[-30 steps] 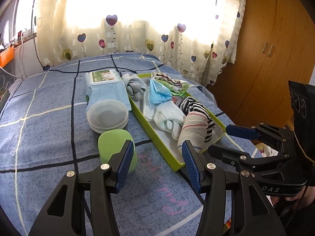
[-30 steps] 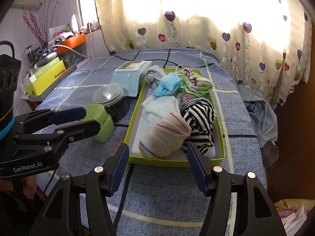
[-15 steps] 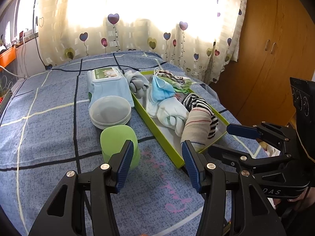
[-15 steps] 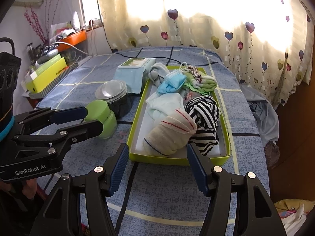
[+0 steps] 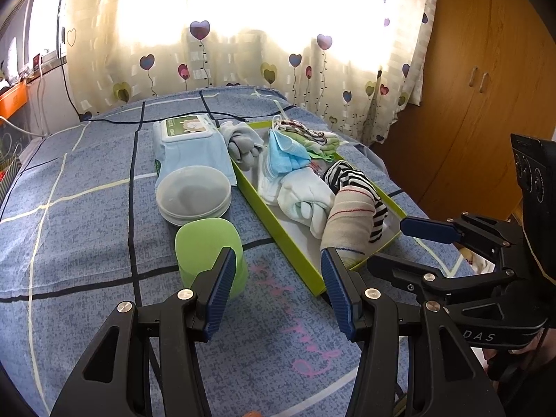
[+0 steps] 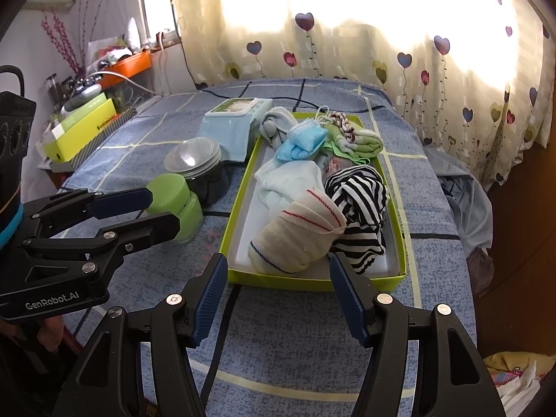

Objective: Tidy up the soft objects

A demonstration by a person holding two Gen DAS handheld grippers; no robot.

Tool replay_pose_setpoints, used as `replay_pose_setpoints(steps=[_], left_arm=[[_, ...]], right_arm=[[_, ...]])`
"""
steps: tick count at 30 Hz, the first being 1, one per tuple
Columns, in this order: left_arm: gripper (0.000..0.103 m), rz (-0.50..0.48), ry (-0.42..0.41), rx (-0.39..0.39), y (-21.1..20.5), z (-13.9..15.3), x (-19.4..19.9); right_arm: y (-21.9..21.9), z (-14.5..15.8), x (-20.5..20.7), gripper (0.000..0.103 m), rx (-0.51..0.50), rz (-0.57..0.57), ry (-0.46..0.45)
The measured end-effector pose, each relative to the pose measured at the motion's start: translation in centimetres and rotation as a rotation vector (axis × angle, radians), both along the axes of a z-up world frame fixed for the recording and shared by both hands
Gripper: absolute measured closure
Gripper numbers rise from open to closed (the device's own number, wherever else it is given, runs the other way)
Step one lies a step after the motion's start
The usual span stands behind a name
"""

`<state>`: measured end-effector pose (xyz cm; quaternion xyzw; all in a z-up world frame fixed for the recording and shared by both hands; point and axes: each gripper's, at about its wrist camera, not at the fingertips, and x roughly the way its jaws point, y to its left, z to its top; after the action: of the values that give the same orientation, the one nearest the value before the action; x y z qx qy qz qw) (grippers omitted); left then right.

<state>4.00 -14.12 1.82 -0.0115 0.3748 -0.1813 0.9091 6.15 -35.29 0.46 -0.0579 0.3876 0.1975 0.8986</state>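
Note:
A lime-green tray (image 6: pixel 312 280) (image 5: pixel 274 215) lies on the blue bed, filled with soft items: a beige sock with red stitching (image 6: pixel 295 236) (image 5: pixel 349 222), a black-and-white striped cloth (image 6: pixel 361 194) (image 5: pixel 351 177), pale mint socks (image 6: pixel 288 180) (image 5: pixel 305 198), a blue face mask (image 6: pixel 302 140) (image 5: pixel 285 154), a green cloth (image 6: pixel 358 144) and a grey sock (image 6: pixel 276 123) (image 5: pixel 241 142) draped over the far rim. My left gripper (image 5: pixel 276 279) hovers open near the tray's front corner, holding nothing. My right gripper (image 6: pixel 278 283) stands open just before the tray's near edge, holding nothing.
Left of the tray stand a green cup (image 5: pixel 208 246) (image 6: pixel 173 201), a clear-lidded round container (image 5: pixel 193 196) (image 6: pixel 194 163) and a wipes pack (image 5: pixel 189 142) (image 6: pixel 232 125). A cluttered shelf (image 6: pixel 83 128) is at the left, a wooden wardrobe (image 5: pixel 486 87) at the right, clothes (image 6: pixel 465 201) beside the bed.
Both views have shifted a little, so the tray and cup sit slightly lower and nearer than a second ago. Both grippers' jaws stand as wide as before.

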Motion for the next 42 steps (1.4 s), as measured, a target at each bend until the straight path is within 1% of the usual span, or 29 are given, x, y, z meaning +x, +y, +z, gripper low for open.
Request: replay_pose_setpoints(steps=[16, 19, 31, 37, 42], left_arm=[[0.051, -0.010, -0.002, 0.010, -0.26, -0.21, 0.10], [0.051, -0.011, -0.001, 0.001, -0.25, -0.13, 0.09], [0.051, -0.012, -0.003, 0.007, -0.26, -0.06, 0.01], [0.051, -0.005, 0.002, -0.011, 0.01, -0.06, 0.09], [0.051, -0.008, 0.004, -0.002, -0.02, -0.06, 0.14]], right_arm=[[0.09, -0.19, 0.15, 0.042, -0.001, 0.007, 0.003], [0.07, -0.25, 0.15, 0.042, -0.001, 0.008, 0.003], [0.03, -0.26, 0.15, 0.042, 0.000, 0.005, 0.003], [-0.07, -0.32, 0.21, 0.042, 0.001, 0.006, 0.004], [-0.08, -0.26, 0.21, 0.042, 0.002, 0.006, 0.004]])
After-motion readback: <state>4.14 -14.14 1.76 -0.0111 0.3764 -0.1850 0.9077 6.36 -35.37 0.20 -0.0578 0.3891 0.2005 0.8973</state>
